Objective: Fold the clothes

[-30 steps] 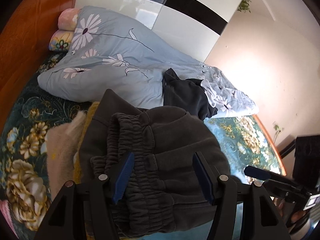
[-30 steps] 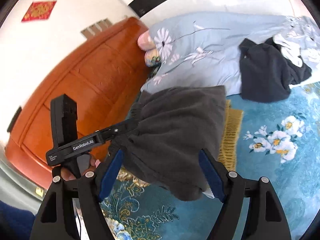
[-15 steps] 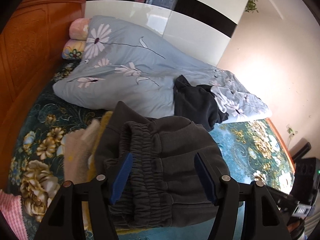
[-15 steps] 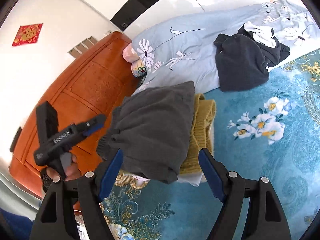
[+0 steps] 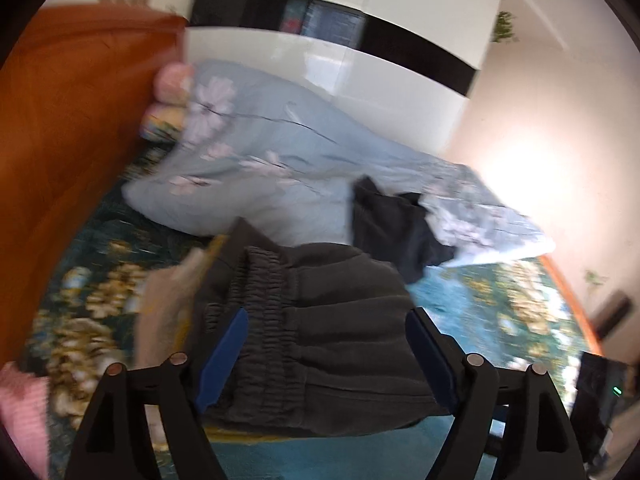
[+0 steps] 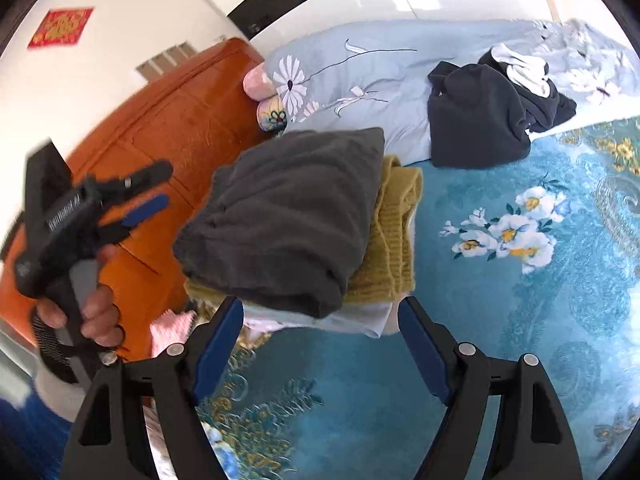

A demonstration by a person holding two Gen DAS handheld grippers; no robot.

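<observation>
Sweatpants [image 6: 288, 216], folded, sit on top of the clothes pile [image 6: 394, 240] mid-frame on the bed [image 6: 520, 360]. Left tool [image 5: 326, 354] has just been opening, nothing pinched; right tool [image 6: 320, 344] is spread and empty. Guessing the dark hoodie [image 6: 476, 120] at upper right is next.

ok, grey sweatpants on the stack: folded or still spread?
Folded. The grey sweatpants lie as a compact bundle on top of the mustard knit, elastic waistband doubled over, with neither tongs touching them.
</observation>
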